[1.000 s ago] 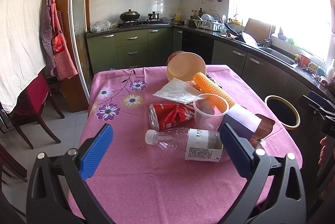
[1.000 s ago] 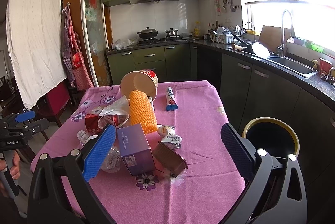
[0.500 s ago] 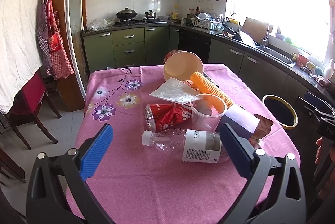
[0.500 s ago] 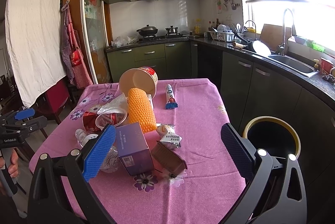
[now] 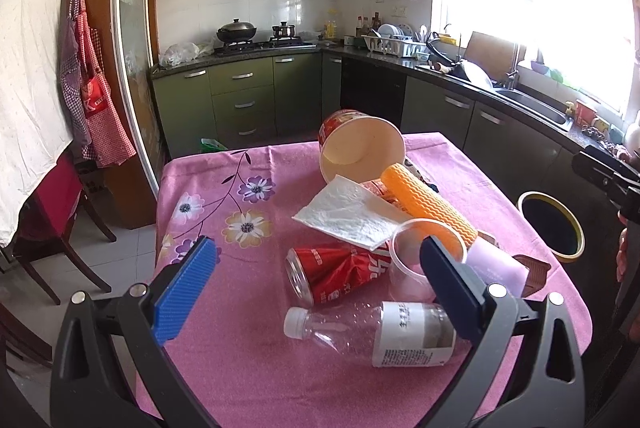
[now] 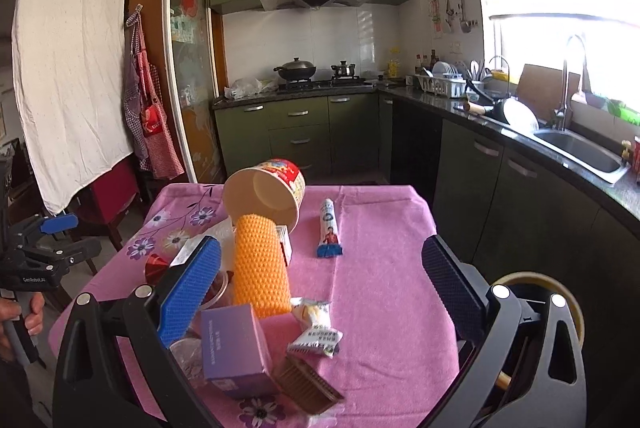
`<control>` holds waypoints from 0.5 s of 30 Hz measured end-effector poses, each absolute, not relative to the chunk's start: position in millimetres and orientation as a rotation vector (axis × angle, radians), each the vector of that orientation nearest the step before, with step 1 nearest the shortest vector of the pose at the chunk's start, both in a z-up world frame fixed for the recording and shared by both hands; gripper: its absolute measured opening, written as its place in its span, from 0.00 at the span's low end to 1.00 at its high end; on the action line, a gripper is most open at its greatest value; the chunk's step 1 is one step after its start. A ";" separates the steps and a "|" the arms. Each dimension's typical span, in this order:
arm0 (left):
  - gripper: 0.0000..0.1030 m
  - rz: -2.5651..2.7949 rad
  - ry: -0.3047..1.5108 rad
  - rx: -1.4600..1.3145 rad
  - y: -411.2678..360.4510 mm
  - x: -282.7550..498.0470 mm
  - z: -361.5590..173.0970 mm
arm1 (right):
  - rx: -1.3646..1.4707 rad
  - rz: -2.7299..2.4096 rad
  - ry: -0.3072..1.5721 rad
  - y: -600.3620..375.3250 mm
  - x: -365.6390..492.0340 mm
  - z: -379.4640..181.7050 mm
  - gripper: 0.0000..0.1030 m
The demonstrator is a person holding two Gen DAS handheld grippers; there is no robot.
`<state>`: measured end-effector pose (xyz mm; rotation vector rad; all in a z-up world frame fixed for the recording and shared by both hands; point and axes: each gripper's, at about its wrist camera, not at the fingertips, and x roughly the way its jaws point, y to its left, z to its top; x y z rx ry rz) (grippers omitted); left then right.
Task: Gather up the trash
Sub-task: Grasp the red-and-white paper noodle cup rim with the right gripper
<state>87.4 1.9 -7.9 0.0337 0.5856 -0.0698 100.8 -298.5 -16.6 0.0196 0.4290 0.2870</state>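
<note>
While both grippers are hanging wide open & gripping nothing, the trash is sitting piled mid-table [image 5: 240, 360]. Left gripper [image 5: 316, 288] is framing the bottle [image 5: 372, 332], w/ the can [image 5: 336, 272] and cup [image 5: 412, 268] just behind; not touching any. Right gripper [image 6: 324, 292] is framing the box [image 6: 234, 352], orange roll [image 6: 260, 264], wrapper [image 6: 316, 332]. Vs 1 s ago, both are sitting closer in & lower over the pile; trash unmoved. Bare cloth is lying on the table's left half in the left view; the bin [image 5: 550, 228] is standing just off the right edge, floor beyond.
</note>
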 end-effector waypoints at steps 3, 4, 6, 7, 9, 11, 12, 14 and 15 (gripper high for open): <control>0.94 -0.067 0.592 0.044 4.4 108.6 -7.8 | -0.017 0.329 0.424 -284.5 127.5 -11.7 0.96; 0.94 -0.069 0.593 0.045 5.6 117.0 -7.9 | -0.032 0.344 0.432 -278.8 138.2 -11.4 0.96; 0.94 -0.067 0.597 0.044 8.5 132.6 -7.2 | -0.054 0.371 0.442 -267.5 161.0 -12.0 0.96; 0.94 -0.070 0.600 0.043 10.1 140.6 -6.9 | -0.069 0.385 0.451 -261.3 174.2 -12.7 0.96; 0.94 -0.065 0.599 0.038 14.2 157.1 -7.2 | -0.101 0.405 0.473 -247.7 203.8 -15.0 0.96; 0.94 -0.060 0.600 0.034 18.4 171.4 -9.0 | -0.147 0.421 0.503 -232.4 235.3 -18.8 0.96; 0.94 -0.061 0.601 0.029 20.2 178.2 -10.0 | -0.179 0.432 0.521 -223.3 250.3 -21.6 0.95; 0.94 -0.055 0.607 0.016 25.0 194.1 -12.7 | -0.244 0.440 0.539 -204.4 274.5 -29.1 0.89; 0.94 -0.054 0.611 0.009 27.2 200.2 -14.3 | -0.273 0.447 0.549 -197.5 286.3 -35.2 0.87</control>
